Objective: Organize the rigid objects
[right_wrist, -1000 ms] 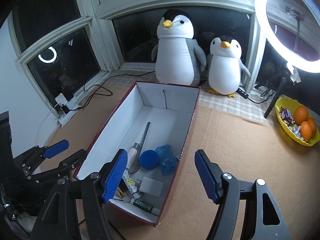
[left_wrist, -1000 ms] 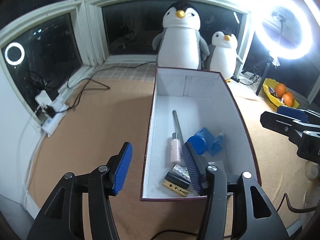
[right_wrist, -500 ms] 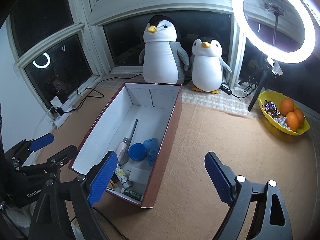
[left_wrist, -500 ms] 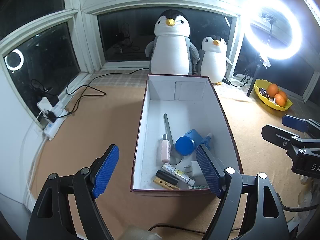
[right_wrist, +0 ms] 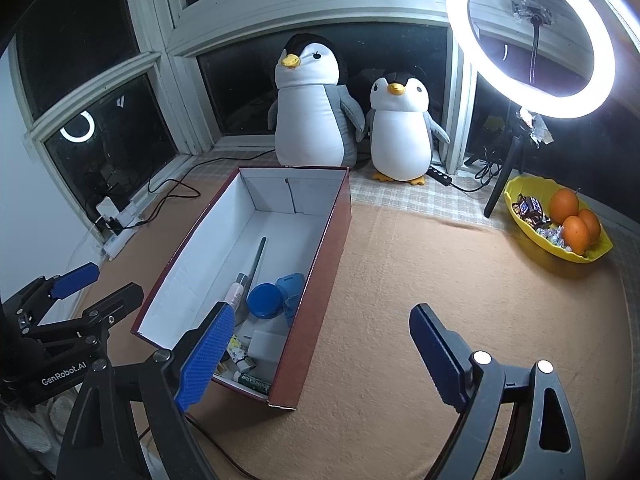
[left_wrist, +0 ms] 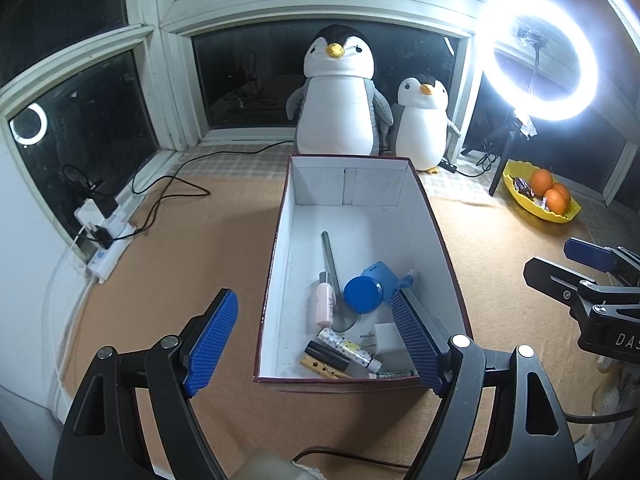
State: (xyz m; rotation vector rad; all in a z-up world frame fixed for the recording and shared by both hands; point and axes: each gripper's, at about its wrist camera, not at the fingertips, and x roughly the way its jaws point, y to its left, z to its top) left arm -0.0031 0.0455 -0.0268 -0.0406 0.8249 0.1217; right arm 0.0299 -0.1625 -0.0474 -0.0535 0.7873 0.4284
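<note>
Reading the layout: we see the box (left_wrist: 362,236) ahead of and below both sets of tongs, its long axis running away from us toward the two plush penguins (left_wrist: 340,96).
Left tongs: the left gripper (left_wrist: 316,338) stands wide apart with nothing between the blue pads; its jaws have just been opening. We see its right pad over the box's near right corner and its left pad out over the tan mat (left_wrist: 192,248).
Right tongs: the right gripper (right_wrist: 320,354) is likewise spread wide and empty, its jaws also just opened; its left pad overlaps the box's near end, its right pad is over bare mat.
Nearer hand: we judge the left gripper nearer the contents, since the box lies almost straight ahead of it, while it lies to the left of the right gripper.
Contents: all the small items are bunched at the near end, just past the left tongs' tips.
Long items: a grey rod (left_wrist: 329,256) lies along the box's length; a pink bottle (left_wrist: 325,300) lies beside it, roughly parallel.
Round item: a blue round lid (left_wrist: 363,294) touches a lighter blue plastic piece (left_wrist: 380,274).
Near wall: a patterned tube (left_wrist: 346,350), a wooden clothespin (left_wrist: 320,366), a white block (left_wrist: 386,338) and a green-labelled marker (left_wrist: 394,375) lie crosswise.
Far end: we see bare white floor there.
Outside the box: we see no loose rigid items left on the mat.
</note>
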